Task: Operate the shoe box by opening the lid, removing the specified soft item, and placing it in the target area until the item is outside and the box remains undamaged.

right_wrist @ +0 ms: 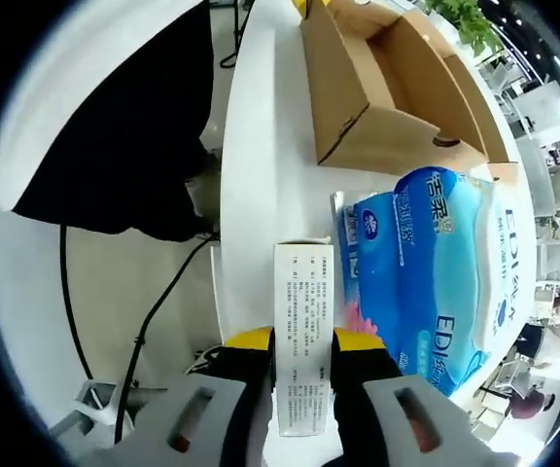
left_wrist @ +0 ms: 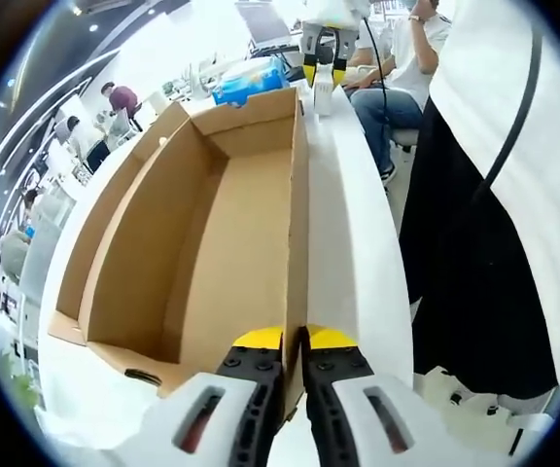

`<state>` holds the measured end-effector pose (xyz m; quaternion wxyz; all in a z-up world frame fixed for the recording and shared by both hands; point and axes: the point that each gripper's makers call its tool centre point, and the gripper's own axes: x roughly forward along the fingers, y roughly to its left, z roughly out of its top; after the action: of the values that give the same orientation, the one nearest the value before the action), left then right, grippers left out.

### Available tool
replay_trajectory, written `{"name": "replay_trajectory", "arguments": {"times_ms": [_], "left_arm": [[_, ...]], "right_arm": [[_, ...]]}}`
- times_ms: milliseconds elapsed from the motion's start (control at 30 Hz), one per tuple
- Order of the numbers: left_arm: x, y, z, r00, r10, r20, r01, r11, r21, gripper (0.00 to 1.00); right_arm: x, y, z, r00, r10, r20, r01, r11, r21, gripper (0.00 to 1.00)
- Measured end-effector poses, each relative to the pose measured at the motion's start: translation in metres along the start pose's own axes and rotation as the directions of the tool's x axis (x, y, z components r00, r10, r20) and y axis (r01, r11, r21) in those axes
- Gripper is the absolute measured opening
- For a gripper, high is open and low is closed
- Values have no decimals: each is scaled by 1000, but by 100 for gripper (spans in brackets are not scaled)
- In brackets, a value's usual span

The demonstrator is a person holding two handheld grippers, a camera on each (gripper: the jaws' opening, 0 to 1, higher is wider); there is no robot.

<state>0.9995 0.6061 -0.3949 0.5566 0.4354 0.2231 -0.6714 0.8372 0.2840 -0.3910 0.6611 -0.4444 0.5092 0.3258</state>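
In the left gripper view, the left claw (left_wrist: pixel 295 379) is pinched narrow on the near edge of the long side wall of the open cardboard shoe box (left_wrist: pixel 212 224), steadying it on the white bench (left_wrist: pixel 343 224). The inside of the box looks bare, with no lid over it. Past its far end lies a blue pack of tissues (left_wrist: pixel 249 81), and the right claw (left_wrist: pixel 324 73) hangs there with a small white carton (left_wrist: pixel 323 97) between its jaws.

In the right gripper view, the right claw (right_wrist: pixel 302 365) is closed on the small white carton (right_wrist: pixel 303 331), a slim box with printed text, held just above the bench (right_wrist: pixel 261 175). The blue pack of tissues (right_wrist: pixel 436 263) lies just beside it, outside the shoe box (right_wrist: pixel 377 97).

Judging by this, the removal looks done and the step in hand is placing. The next move calls for setting the carton down near the tissues, then easing the left claw off the wall without creasing it
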Motion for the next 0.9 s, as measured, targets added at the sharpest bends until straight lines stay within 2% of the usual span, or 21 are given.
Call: {"name": "replay_trajectory", "arguments": {"times_ms": [300, 467, 567, 600, 900], "left_arm": [[-1, 0, 1, 1000, 0, 1, 0, 1000, -6, 5], [-1, 0, 2, 1000, 15, 9, -15, 1000, -4, 5], [-2, -1, 4, 1000, -7, 13, 7, 1000, -6, 4], [-2, -2, 4, 1000, -20, 5, 20, 1000, 16, 4], [-1, 0, 2, 1000, -30, -1, 30, 999, -27, 3]], "right_arm": [[-2, -6, -1, 1000, -4, 11, 4, 1000, 7, 20], [-1, -3, -1, 1000, -3, 23, 2, 1000, 23, 20], [0, 1, -1, 999, 4, 33, -5, 1000, 30, 20], [1, 3, -1, 999, 10, 35, -11, 1000, 27, 20], [6, 6, -1, 999, 43, 27, -44, 999, 32, 20]]}}
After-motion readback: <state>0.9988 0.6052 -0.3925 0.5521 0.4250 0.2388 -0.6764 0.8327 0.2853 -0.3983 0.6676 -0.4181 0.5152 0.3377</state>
